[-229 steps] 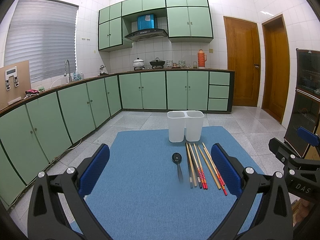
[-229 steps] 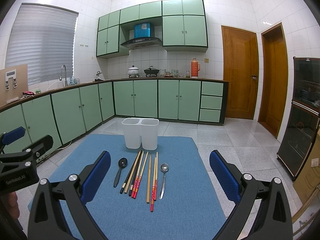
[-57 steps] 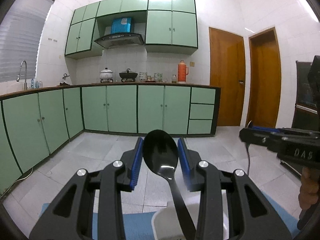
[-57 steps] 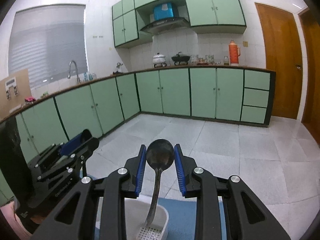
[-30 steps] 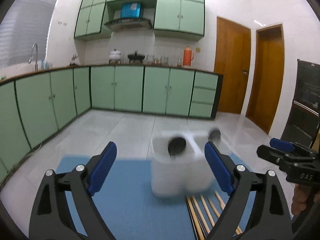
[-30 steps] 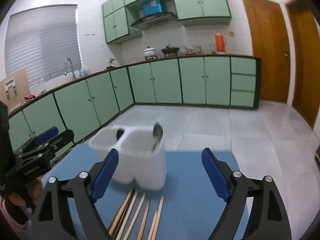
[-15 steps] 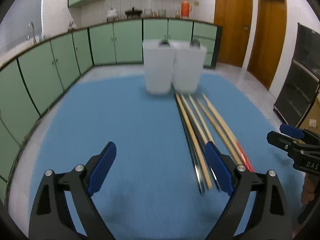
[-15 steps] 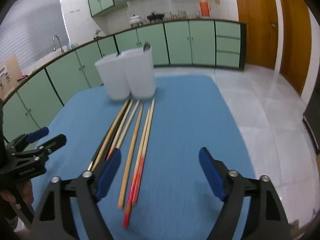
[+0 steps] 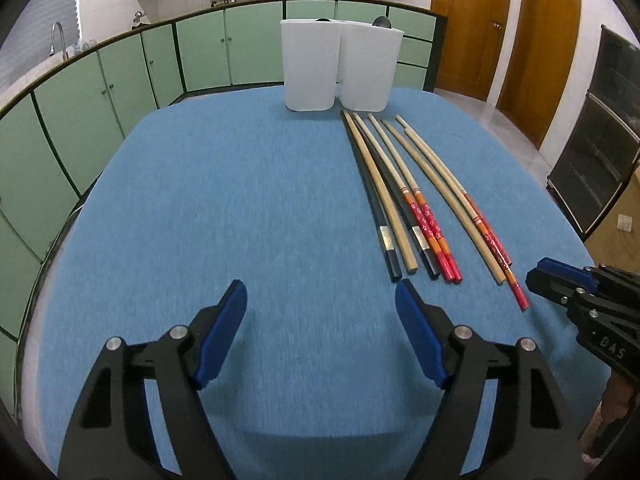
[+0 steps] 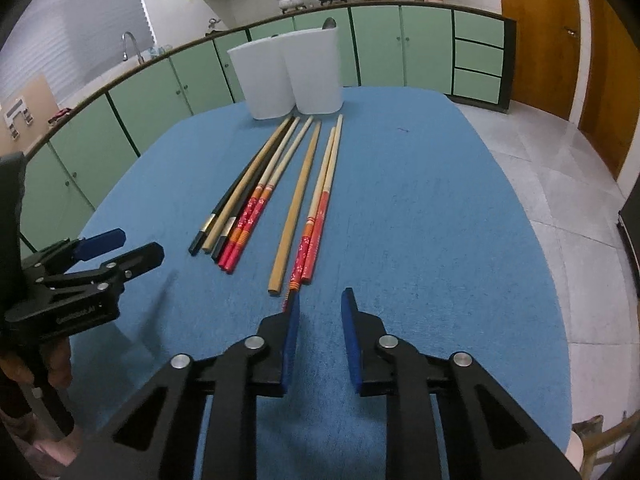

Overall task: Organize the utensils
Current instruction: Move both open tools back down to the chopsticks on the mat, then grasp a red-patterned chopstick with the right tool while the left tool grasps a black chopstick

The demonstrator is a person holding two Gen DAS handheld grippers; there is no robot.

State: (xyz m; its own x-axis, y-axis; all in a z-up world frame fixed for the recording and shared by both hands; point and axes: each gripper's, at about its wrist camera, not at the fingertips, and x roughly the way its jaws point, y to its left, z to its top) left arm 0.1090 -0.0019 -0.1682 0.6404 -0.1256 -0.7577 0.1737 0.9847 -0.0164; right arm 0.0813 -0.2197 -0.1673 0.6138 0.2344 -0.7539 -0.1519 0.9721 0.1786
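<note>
A: Status? Use the white two-cup holder (image 9: 340, 68) as landmark.

B: Holder stands at the far end of the blue mat (image 9: 224, 208). A dark spoon (image 9: 322, 20) tip just peeks over its left cup, a metal spoon (image 9: 382, 21) bowl over its right cup. So spoons look done.

A: What's left?

B: All the chopsticks (image 9: 404, 200). They lie flat on the mat in a fan just in front of the holder, far tips near its base, near ends toward the grippers. Mix of plain wood, black, and red-patterned ones. None in the holder as far as I can see.

A: Claws?

B: Left gripper (image 9: 320, 300) spread wide, empty, hovering over bare mat on the near side, its right finger close to the black chopstick's end. Right gripper (image 10: 320, 304) partly closed with a narrow gap, nothing between the pads, nose right at the near end of the red-patterned chopsticks (image 10: 310, 248).

A: Progress?

B: Roughly early-to-mid. Chopstick pickup likely next, right side first.
</note>
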